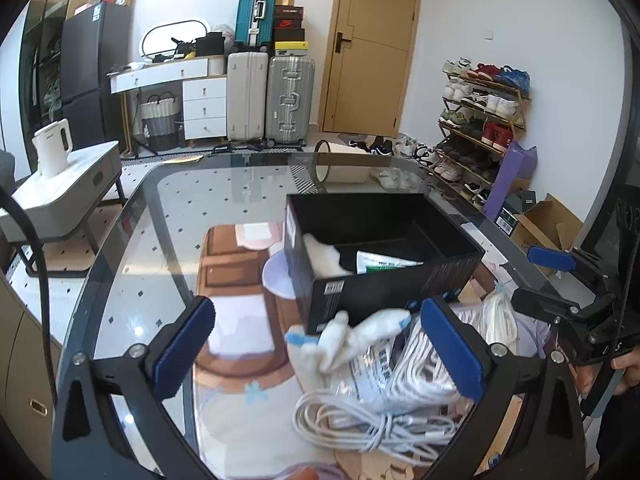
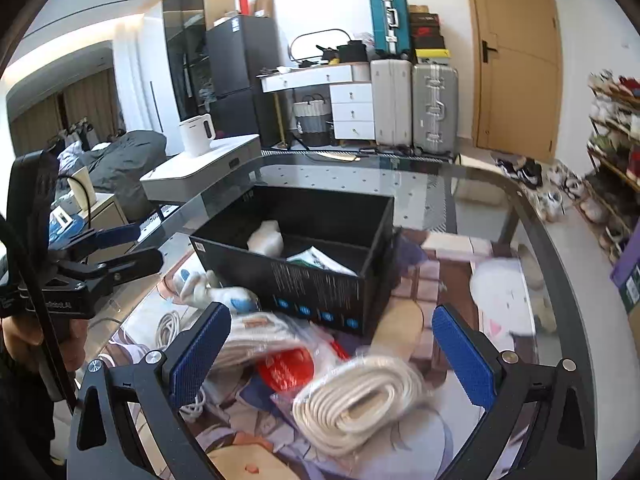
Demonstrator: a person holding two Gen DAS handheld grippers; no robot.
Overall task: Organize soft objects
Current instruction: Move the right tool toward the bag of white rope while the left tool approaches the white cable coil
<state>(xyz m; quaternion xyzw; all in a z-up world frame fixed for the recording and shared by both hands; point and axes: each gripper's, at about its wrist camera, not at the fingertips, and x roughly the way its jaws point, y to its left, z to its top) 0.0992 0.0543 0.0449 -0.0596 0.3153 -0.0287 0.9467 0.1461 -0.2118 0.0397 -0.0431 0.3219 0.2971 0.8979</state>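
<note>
A black open box stands on the glass table and holds a white soft item and a green-and-white packet. A white glove with blue tips lies in front of the box. Beside it lie bagged white cords, a loose white cable and a coiled cream rope. My left gripper is open above the glove and cords. My right gripper is open over the rope, touching nothing.
The glass table has a curved dark rim. A white side table with a kettle stands at the left. Suitcases, a wooden door and a shoe rack line the far walls.
</note>
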